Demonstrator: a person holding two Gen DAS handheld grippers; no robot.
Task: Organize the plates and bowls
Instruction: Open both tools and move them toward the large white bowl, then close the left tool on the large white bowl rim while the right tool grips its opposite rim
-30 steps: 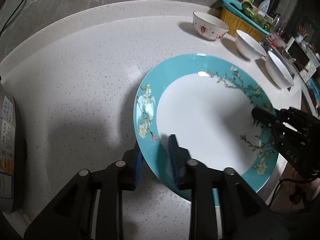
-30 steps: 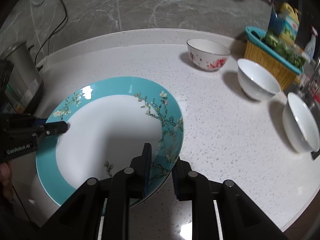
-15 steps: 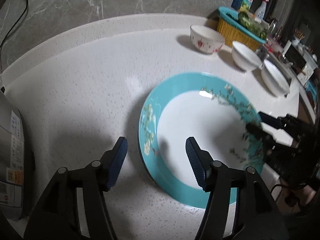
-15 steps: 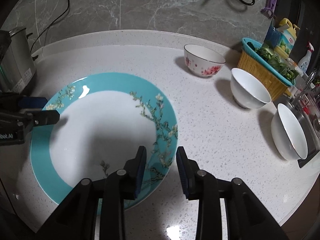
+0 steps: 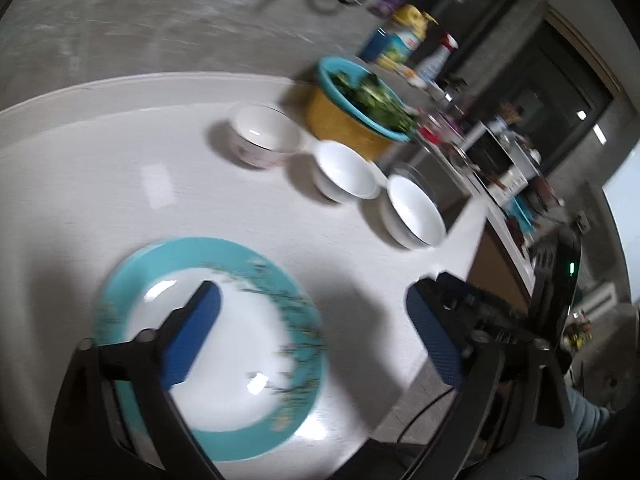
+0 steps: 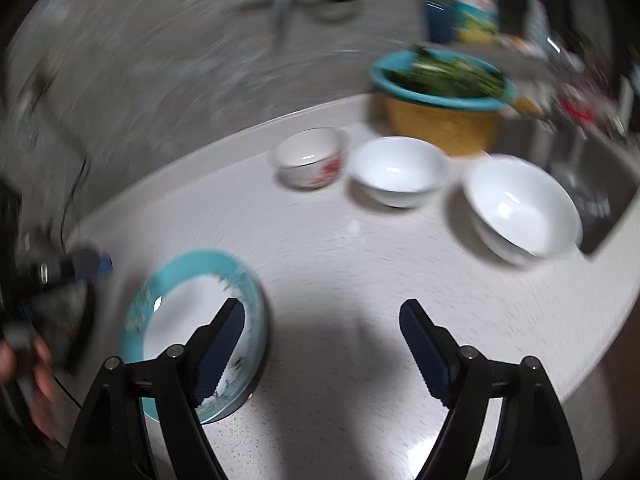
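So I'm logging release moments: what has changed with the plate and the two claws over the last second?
Both claws let go of the teal plate: the left claw and right claw had pinched opposite rims, and now their jaws are opening with nothing between them, pulled up and back. The plate lies flat on the counter; the three bowls stayed put.

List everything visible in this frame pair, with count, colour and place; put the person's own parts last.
plate: one, teal rim, white centre, lying on the counter, near side.
floral bowl: one, white with red pattern, far counter.
white bowls: two, plain, in a row right of the floral bowl, toward the sink.
basket: one, yellow with teal rim, holding greens, behind the bowls.
bottles: several, blurred, behind the basket.
sink: one, metal, right edge.
counter: one, white speckled.
left gripper: black, blue pads, jaws opening, nothing gripped.
right gripper: same, jaws opening, nothing gripped.
hand: one, lower left.
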